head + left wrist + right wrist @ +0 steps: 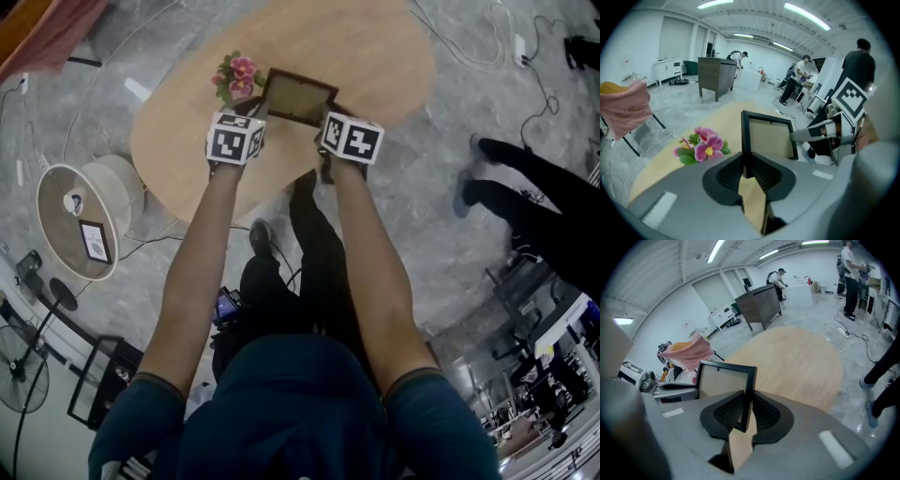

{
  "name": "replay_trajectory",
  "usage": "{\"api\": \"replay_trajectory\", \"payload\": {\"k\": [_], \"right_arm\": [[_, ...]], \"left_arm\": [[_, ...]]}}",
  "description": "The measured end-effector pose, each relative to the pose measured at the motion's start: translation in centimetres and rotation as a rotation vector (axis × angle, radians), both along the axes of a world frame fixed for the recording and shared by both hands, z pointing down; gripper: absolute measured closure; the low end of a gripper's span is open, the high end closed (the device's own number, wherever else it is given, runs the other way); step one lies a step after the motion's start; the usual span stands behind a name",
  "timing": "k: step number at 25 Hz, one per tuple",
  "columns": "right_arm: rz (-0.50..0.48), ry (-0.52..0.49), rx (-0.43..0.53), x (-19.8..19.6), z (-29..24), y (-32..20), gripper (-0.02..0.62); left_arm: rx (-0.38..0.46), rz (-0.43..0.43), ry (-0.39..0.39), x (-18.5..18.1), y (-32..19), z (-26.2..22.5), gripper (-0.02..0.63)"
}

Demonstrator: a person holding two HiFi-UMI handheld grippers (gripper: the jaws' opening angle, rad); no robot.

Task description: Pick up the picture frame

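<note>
A dark-rimmed picture frame (298, 97) with a tan back is held over the oval wooden table (384, 66), between both grippers. My left gripper (251, 117) is shut on the frame's left edge (746, 140). My right gripper (323, 127) is shut on the frame's right edge (751, 385). In the left gripper view the right gripper's marker cube (852, 97) shows past the frame. The frame's back panel (723, 381) faces the right gripper view.
A small bunch of pink flowers (236, 77) lies on the table just left of the frame. A round white stool (80, 220) with a small framed picture on it stands at the left on the floor. A person's dark legs (525, 169) stand at the right. Cables run across the floor.
</note>
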State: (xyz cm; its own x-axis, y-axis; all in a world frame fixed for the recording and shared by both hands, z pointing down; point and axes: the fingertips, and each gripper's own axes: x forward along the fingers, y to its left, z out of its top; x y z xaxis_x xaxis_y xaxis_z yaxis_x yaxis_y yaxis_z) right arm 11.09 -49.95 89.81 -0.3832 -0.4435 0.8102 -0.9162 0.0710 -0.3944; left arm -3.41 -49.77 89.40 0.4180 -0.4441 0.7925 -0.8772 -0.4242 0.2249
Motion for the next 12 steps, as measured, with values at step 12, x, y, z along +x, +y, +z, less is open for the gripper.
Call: {"api": "replay_trajectory", "payload": {"k": [12], "right_arm": [[-0.039, -0.009, 0.342, -1.8, -20.8, -2.9, 0.528]], "left_arm": [[0.316, -0.025, 0.063, -1.8, -2.2, -20.3, 0.554]]}}
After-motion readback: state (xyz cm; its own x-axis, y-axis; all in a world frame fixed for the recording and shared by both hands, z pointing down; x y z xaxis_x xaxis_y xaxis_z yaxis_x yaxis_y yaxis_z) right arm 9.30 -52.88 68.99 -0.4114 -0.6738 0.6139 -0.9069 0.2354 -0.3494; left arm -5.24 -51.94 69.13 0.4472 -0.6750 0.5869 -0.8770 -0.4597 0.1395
